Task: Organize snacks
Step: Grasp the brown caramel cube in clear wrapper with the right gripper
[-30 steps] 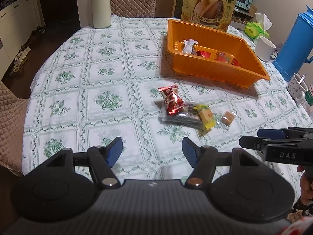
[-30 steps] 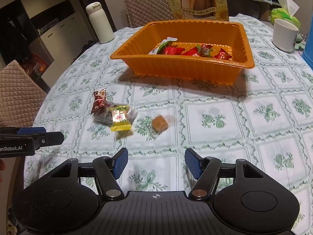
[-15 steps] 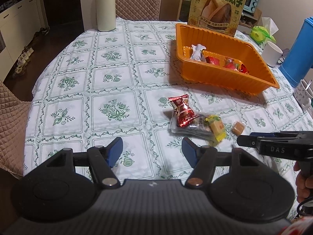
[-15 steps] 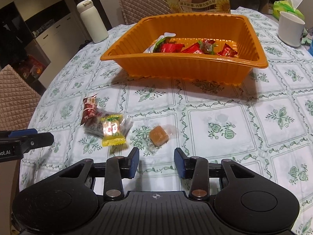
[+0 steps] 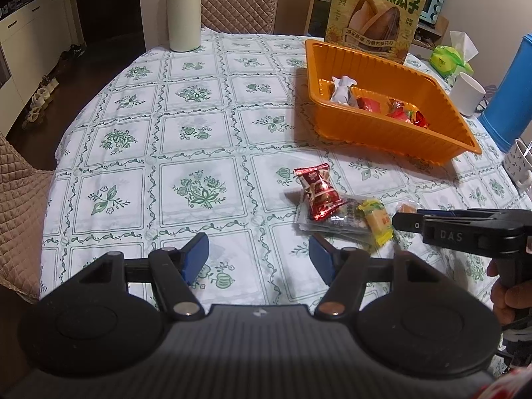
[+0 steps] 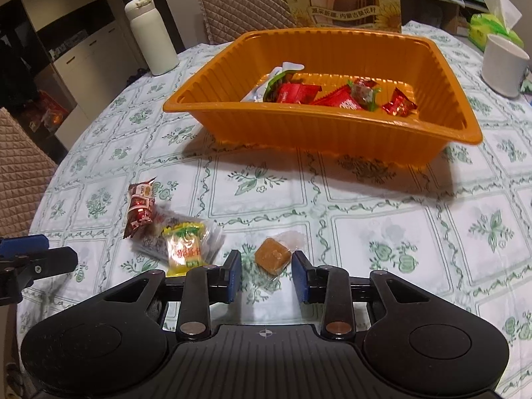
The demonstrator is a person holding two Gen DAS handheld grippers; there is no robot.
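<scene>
Change since earlier frames: right gripper (image 6: pixel 266 274) has advanced and narrowed its gap, so the brown candy (image 6: pixel 272 257) now sits between its blue pads; left gripper (image 5: pixel 258 259) unchanged in spread.
Right gripper: fingers parted, one either side of the brown candy, neither pad visibly pressing it; candy in clear wrapper resting on the tablecloth (image 6: pixel 382 212).
Left gripper: fingers wide apart, holding nothing, low over the cloth, short of the snack pile.
Nearest snacks: yellow candy (image 6: pixel 184 249) just left of the right gripper, lying on a clear-wrapped dark packet (image 6: pixel 156 239); red-wrapped snack (image 6: pixel 139 207) on the pile's far left edge.
Orange tray (image 6: pixel 332 139): beyond the loose snacks, well apart from them; holds red wrapped candies (image 6: pixel 299 93) and a white packet (image 5: pixel 342 89).
Behind tray: sunflower seed bag (image 5: pixel 375 10), upright.
Periphery: white bottle (image 5: pixel 183 8), white cup (image 6: pixel 503 65), blue jug (image 5: pixel 508 89), tissue pack (image 5: pixel 449 58).
</scene>
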